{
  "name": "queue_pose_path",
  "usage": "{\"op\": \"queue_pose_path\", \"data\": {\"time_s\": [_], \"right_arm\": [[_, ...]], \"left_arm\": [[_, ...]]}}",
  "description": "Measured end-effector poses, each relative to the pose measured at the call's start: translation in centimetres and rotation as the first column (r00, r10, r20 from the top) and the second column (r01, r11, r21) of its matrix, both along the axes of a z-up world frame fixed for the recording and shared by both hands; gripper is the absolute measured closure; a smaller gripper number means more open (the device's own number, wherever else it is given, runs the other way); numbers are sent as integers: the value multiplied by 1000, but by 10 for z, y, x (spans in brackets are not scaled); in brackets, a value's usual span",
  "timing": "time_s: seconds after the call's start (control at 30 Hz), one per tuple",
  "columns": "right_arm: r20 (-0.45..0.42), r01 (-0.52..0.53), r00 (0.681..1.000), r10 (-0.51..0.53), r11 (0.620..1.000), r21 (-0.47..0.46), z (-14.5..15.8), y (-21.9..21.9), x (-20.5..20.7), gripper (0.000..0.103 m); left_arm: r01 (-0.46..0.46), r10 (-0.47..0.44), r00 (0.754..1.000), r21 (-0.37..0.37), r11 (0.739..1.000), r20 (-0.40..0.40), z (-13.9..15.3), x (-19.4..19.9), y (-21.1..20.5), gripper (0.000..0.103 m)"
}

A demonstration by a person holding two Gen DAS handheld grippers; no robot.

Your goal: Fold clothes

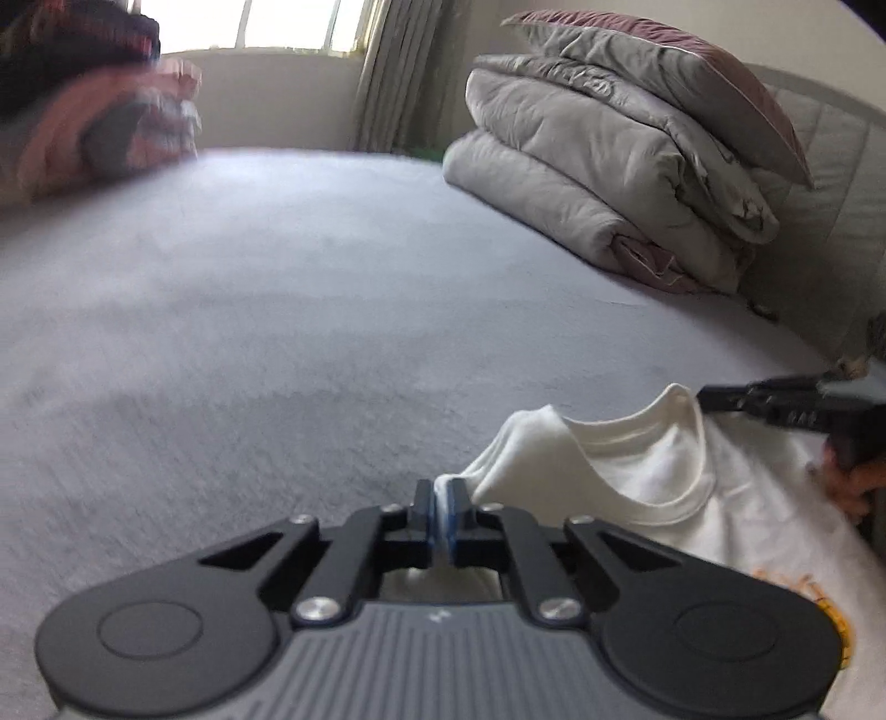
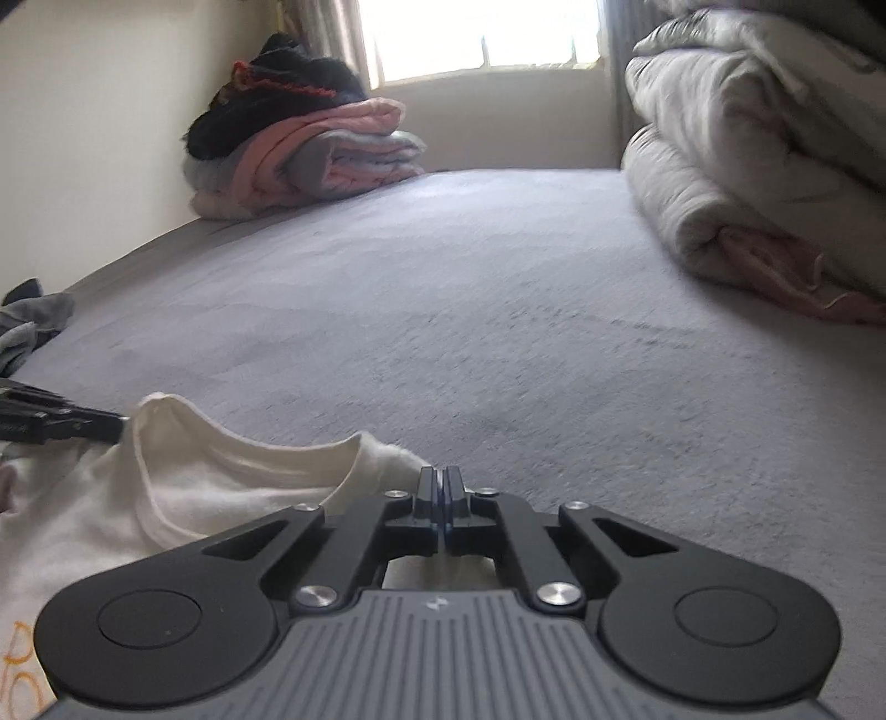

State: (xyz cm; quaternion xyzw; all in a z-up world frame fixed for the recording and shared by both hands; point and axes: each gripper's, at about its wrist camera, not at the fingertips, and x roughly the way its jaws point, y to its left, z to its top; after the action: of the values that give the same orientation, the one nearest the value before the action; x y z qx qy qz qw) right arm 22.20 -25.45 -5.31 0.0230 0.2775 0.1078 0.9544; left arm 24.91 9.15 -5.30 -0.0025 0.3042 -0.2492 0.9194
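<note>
White cotton shirt (image 1: 653,471), ribbed collar (image 1: 637,443)

I look across a wide grey bed (image 2: 498,288) toward a bright window (image 2: 482,33) flanked by curtains (image 1: 398,72). Daylight washes the pale wall (image 2: 99,111). A folded grey duvet (image 1: 598,183) sits by the padded headboard (image 1: 830,183), a pile of blankets (image 2: 310,155) opposite.

Soft white knit shirt (image 1: 653,471) on a napped grey bedsheet (image 1: 277,310); matt black plastic left gripper (image 1: 442,501), shiny metal screws.
</note>
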Motion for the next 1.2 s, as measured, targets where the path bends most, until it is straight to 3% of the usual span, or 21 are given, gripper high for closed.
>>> {"op": "queue_pose_path", "data": {"time_s": [0.07,0.17,0.33,0.43,0.5,0.53,0.7,0.87,0.9,0.93,0.97,1.0,1.13,1.2], "right_arm": [[27,25,999,-25,1000,-9,2,1,0,102],[11,42,999,-41,998,-48,-1,4,6,102],[-21,45,999,-47,996,-76,-5,8,11,100],[-31,34,999,-34,999,-21,3,2,6,87],[-26,-6,1000,6,1000,19,7,-1,3,65],[-21,-26,999,26,999,25,8,-1,3,64],[-51,-95,994,95,995,-7,4,7,14,64],[-48,-113,993,111,992,-50,-3,17,20,64],[-43,-119,992,116,991,-61,-3,20,19,70],[-37,-125,992,122,990,-71,-4,22,17,76],[-33,-134,991,132,987,-84,-4,25,15,86],[-22,-131,991,129,985,-109,-3,29,13,90],[54,-70,995,83,977,-204,-1,39,5,96],[66,-35,996,51,974,-222,-4,40,6,96]], "left_arm": [[-50,49,998,18,999,44,0,-3,-1,99],[-97,95,995,78,992,29,-8,3,-6,99],[-86,84,996,135,987,24,-3,7,-17,89],[-53,53,999,64,997,-4,7,6,-8,83],[2,-2,1000,-12,1000,-6,12,8,-1,80],[23,-23,1000,-33,999,-4,13,11,0,80],[114,-117,989,-47,992,-87,4,35,-7,72],[161,-163,983,-30,987,-89,-6,35,-15,71],[162,-164,983,-22,987,-88,-7,34,-17,72],[162,-163,983,-10,987,-87,-7,33,-18,85],[156,-155,985,12,988,-79,-7,31,-21,94],[143,-141,988,38,989,-60,-6,27,-23,95],[46,-62,994,167,985,91,-3,7,-40,97],[13,-29,996,174,985,85,-9,11,-39,97]]}}
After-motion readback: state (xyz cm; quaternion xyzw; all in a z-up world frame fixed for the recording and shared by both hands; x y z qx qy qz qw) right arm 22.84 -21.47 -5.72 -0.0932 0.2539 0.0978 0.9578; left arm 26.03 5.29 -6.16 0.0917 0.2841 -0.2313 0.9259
